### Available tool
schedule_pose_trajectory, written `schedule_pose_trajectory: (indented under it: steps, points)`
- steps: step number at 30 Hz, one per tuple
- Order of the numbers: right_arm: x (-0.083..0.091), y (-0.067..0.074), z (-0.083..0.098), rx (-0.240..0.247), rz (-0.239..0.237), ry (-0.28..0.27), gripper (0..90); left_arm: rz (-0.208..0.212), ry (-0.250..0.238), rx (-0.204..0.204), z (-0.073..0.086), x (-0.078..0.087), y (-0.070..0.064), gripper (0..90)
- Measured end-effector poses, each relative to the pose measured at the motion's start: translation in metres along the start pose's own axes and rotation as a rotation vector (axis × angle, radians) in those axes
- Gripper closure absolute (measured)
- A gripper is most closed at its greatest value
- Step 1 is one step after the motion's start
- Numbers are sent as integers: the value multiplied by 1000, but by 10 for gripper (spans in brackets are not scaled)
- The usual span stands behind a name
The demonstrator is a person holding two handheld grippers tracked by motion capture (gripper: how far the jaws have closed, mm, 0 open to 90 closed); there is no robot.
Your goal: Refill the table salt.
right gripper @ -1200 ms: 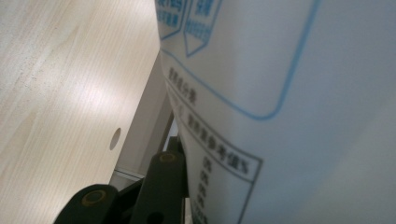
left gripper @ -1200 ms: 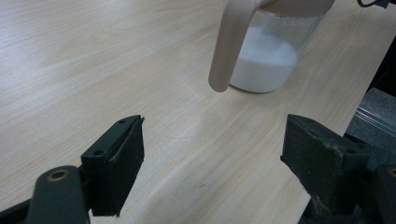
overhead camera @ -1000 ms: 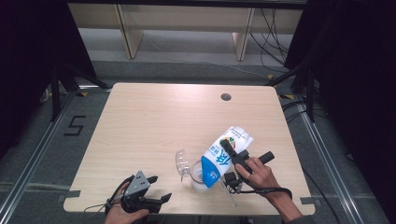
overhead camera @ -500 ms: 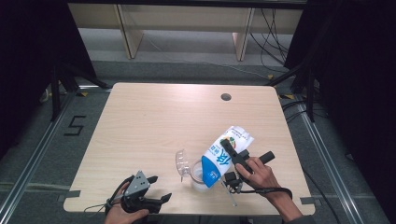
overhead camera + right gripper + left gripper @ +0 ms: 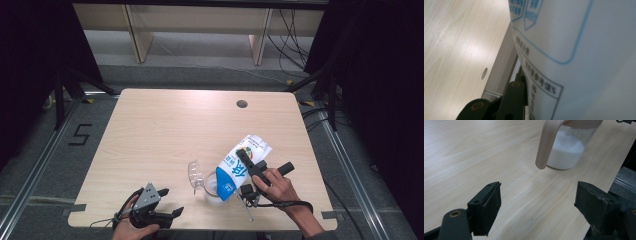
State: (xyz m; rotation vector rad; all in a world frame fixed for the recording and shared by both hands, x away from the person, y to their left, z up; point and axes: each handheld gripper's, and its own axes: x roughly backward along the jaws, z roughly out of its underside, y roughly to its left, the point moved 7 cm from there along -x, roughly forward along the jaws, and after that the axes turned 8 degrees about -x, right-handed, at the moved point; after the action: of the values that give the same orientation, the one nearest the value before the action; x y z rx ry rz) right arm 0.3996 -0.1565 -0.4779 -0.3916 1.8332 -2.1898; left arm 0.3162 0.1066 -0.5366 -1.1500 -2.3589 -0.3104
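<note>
A white and blue carton (image 5: 235, 167) hangs tilted over the table, its lower end at the mouth of a clear cup (image 5: 211, 189). My right gripper (image 5: 248, 163) is shut on the carton's sides, and a hand holds it from the right. In the right gripper view the carton (image 5: 579, 50) sits against one black finger (image 5: 511, 100). The cup (image 5: 566, 152) holds white contents and has a pale handle (image 5: 546, 145) on its near side. My left gripper (image 5: 171, 201) rests at the table's front left edge, open and holding nothing (image 5: 537, 212), pointing toward the cup.
The wooden table (image 5: 165, 135) has a round cable hole (image 5: 242, 104) near its far right corner. A thin stick-like item (image 5: 246, 207) lies by the front edge under the right hand. Shelving and cables stand beyond the far edge.
</note>
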Motion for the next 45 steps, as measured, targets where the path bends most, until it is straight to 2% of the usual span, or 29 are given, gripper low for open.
schedule_pose_trajectory:
  steps: [29, 41, 45]
  points:
    - [0, 0, 0, -10, -4, 1, 788, 1, 1, -3, 0, 0, 0, 205]
    - [0, 3, -1, -70, -34, -10, 789, 0, 3, -6, 0, 1, 0, 205]
    - [0, 3, -1, -70, -39, -14, 790, -1, 2, -5, 0, 1, 1, 205]
